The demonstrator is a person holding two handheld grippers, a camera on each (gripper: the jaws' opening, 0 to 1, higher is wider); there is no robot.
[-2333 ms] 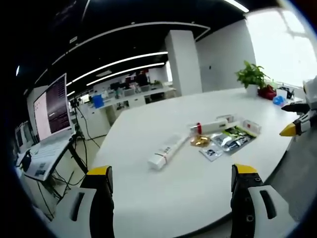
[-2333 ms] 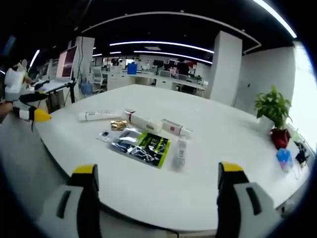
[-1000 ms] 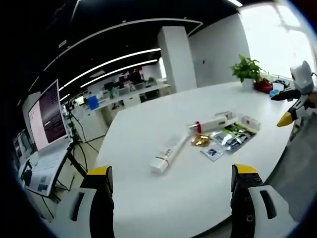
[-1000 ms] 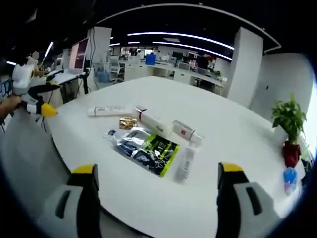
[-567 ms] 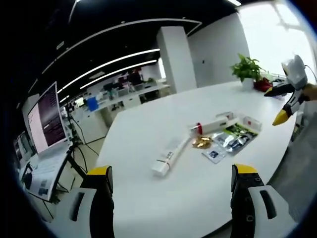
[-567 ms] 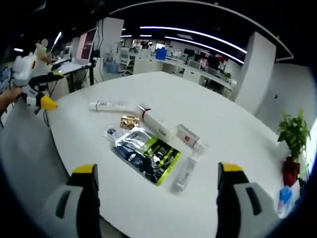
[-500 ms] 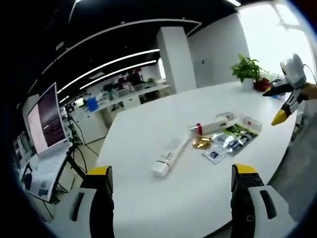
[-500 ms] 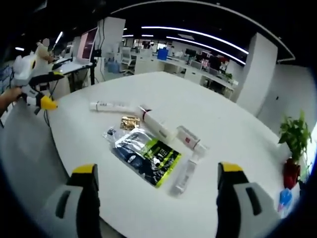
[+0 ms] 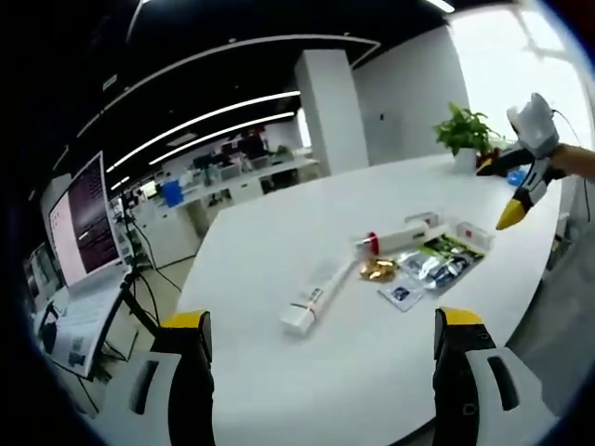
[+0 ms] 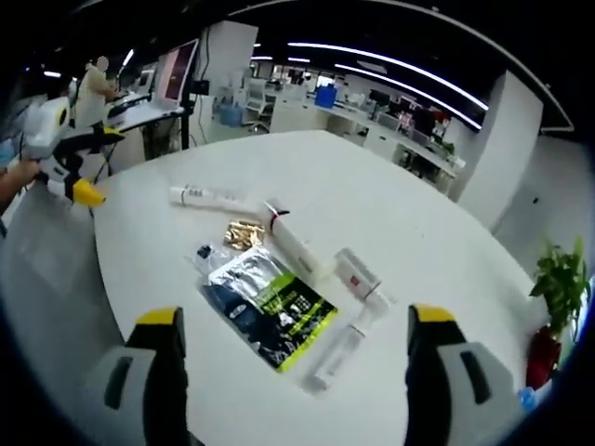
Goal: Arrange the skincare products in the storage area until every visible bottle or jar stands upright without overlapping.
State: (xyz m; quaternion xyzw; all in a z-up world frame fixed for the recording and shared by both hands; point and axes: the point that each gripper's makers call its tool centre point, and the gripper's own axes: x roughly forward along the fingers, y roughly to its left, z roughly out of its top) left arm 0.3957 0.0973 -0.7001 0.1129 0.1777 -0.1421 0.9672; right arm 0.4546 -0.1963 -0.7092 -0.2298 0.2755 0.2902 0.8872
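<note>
Several skincare items were seen lying flat near the middle of the white table. A long white tube lay apart from the cluster; a red-capped tube, a small gold packet, a green-and-silver sachet, a boxed product and a clear bottle lay close together. The left gripper and the right gripper were held above the table's edge, jaws wide apart, nothing held.
</note>
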